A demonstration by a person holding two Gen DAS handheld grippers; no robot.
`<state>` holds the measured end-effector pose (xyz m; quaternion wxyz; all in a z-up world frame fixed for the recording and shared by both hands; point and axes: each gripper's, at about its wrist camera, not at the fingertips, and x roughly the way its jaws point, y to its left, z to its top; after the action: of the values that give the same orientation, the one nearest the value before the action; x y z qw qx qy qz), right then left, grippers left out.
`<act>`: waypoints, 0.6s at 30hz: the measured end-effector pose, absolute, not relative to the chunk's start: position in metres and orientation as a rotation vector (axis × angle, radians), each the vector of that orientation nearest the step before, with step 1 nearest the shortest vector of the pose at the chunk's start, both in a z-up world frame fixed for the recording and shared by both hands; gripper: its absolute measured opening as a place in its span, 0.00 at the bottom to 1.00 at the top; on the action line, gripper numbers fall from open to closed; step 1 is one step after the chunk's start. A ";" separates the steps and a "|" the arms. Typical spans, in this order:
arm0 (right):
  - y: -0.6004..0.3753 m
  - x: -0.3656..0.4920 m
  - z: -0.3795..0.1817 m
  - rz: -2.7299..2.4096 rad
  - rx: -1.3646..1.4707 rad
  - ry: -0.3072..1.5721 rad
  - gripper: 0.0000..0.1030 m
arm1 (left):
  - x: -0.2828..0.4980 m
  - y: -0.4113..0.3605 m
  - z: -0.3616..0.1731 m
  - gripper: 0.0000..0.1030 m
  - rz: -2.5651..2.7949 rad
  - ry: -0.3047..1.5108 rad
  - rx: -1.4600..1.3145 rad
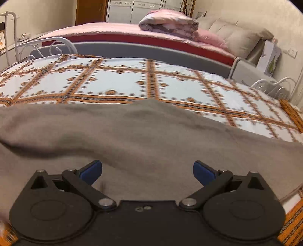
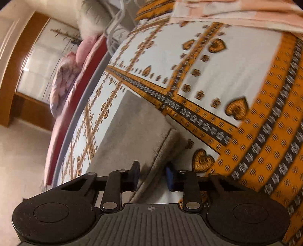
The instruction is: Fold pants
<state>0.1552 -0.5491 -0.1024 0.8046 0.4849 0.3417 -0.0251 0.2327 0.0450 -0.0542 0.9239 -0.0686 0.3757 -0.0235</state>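
Grey pants [image 1: 144,136] lie spread across the patterned bedspread [image 1: 117,81] and fill the lower half of the left wrist view. My left gripper [image 1: 147,171] hovers over them, open, its blue pads [image 1: 91,171] far apart with nothing pinched. The right wrist view is rolled sideways. There one end of the pants [image 2: 130,128] shows its hemmed edge [image 2: 165,143] running down between the fingers. My right gripper [image 2: 152,177] is shut on that edge, with the cloth filling the narrow gap between its pads [image 2: 169,178].
A white metal bed frame [image 1: 56,44] borders the bedspread. Behind it stands a second bed with a pink sheet [image 1: 106,30], a folded quilt [image 1: 168,21] and beige cushions [image 1: 240,36]. A peach cloth [image 2: 236,11] lies on the bedspread's far part.
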 end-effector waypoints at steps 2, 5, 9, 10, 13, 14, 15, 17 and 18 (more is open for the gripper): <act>-0.545 0.157 -0.097 -0.043 0.973 0.726 0.14 | 0.225 0.024 -0.062 0.94 -0.046 0.779 -0.134; -0.540 0.158 -0.098 -0.047 0.910 0.737 0.14 | 0.215 -0.015 -0.087 0.94 -0.025 0.800 0.050; -0.538 0.156 -0.096 -0.045 0.920 0.719 0.14 | 0.210 -0.012 -0.080 0.94 -0.025 0.788 0.009; -0.536 0.155 -0.091 -0.041 0.901 0.706 0.14 | 0.211 -0.007 -0.076 0.94 -0.022 0.788 0.004; -0.517 0.153 -0.062 -0.014 0.744 0.646 0.13 | 0.215 0.016 -0.058 0.94 -0.010 0.779 -0.008; -0.507 0.152 -0.053 -0.004 0.710 0.627 0.11 | 0.216 0.026 -0.052 0.94 -0.001 0.772 -0.014; -0.497 0.153 -0.044 0.009 0.684 0.610 0.11 | 0.218 0.037 -0.044 0.94 0.009 0.768 -0.022; -0.466 0.156 -0.020 0.041 0.604 0.565 0.10 | 0.220 0.062 -0.027 0.94 0.033 0.748 -0.018; -0.449 0.161 -0.010 0.075 0.577 0.541 0.10 | 0.220 0.074 -0.020 0.94 0.057 0.738 -0.008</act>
<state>0.1607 -0.4494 -0.0095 0.9221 0.2811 0.2635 0.0367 0.2202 0.0739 -0.0200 0.9323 -0.0037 0.3606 0.0280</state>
